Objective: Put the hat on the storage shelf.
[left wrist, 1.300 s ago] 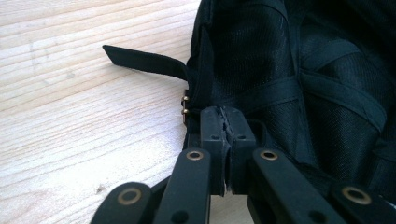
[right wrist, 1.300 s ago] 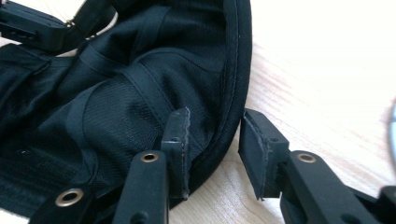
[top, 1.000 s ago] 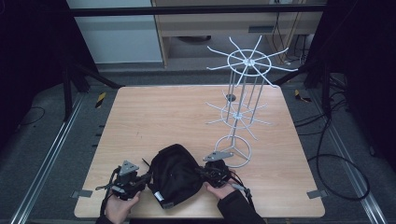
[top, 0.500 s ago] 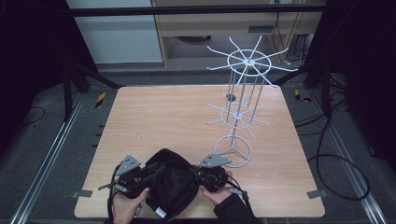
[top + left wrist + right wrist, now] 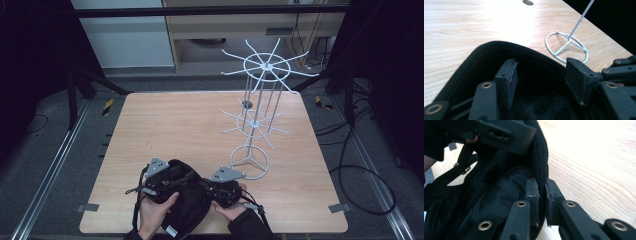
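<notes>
A wooden table (image 5: 200, 130) takes up the middle of the high view, with dark floor and cables around it. On its right half stands a white wire rack (image 5: 260, 105), a tall post with two tiers of spokes above a ring base (image 5: 566, 47) that rests flat on the wood. A small dark hole (image 5: 528, 2) marks the tabletop beyond the ring. At the near edge of the table, just left of the ring base and apart from it, lies a black bag (image 5: 185, 205), bulging and soft, with a ribbed rim (image 5: 499, 46) that arches across the left gripper view. A strap with a small buckle (image 5: 461, 167) hangs from the bag on the side away from the rack. The person's hands come in from the bottom, one on each side of the bag. The left gripper (image 5: 541, 82) sits over the bag's left part with its jaws spread wide; they have just been opening, and the pads stand apart above the dark fabric inside the rim, pressing on nothing. The right gripper (image 5: 541, 192) is at the bag's right side, its jaws nearly together and pinching the rim between the pads, with bare wood just beyond. In the high view each gripper carries a grey plate (image 5: 227, 174) on top.
</notes>
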